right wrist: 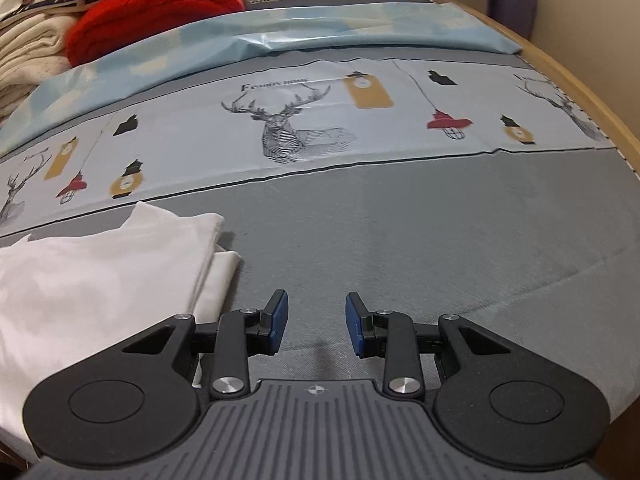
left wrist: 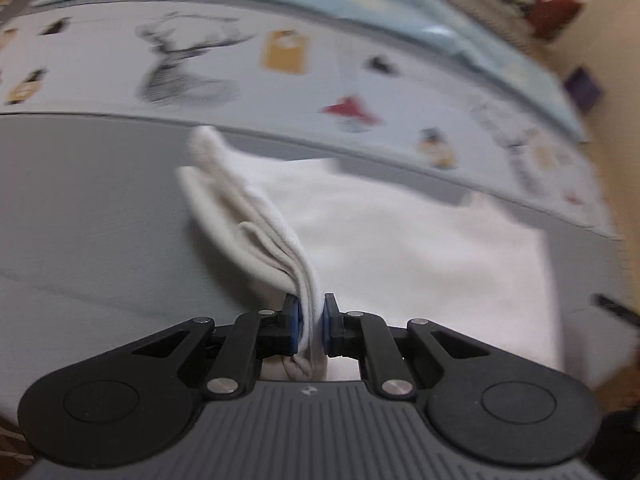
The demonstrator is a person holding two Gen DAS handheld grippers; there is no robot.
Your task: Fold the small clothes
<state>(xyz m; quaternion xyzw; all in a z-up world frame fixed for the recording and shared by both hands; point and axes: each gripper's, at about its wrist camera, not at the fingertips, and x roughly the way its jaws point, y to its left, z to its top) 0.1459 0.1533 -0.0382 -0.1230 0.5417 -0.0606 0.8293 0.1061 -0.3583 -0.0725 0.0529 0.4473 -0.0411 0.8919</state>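
My left tongs (left wrist: 311,322) are clenched on a bunched fold of the white garment (left wrist: 400,248), the blue pads (left wrist: 294,322) pinching several layers of its edge so the cloth rises in a ridge from the jaws and runs away toward the upper left, where a loose end sticks up, blurred. The rest of the garment spreads flat to the right of that ridge on the grey bed cover (left wrist: 88,200). My right tongs (right wrist: 316,324) hang released, the jaws apart with nothing between them, over bare grey cover just beside the right edge of the garment (right wrist: 100,280), which lies to my left there in stacked layers with a lower layer peeking out at its corner. Beyond the garment runs a pale printed strip (right wrist: 320,128) with deer heads, lanterns and yellow tags, then a light blue sheet (right wrist: 320,28). At the far left sit a red folded cloth (right wrist: 160,12) and a pile of cream clothes (right wrist: 28,48), and a wooden bed edge (right wrist: 580,92) curves down the right side
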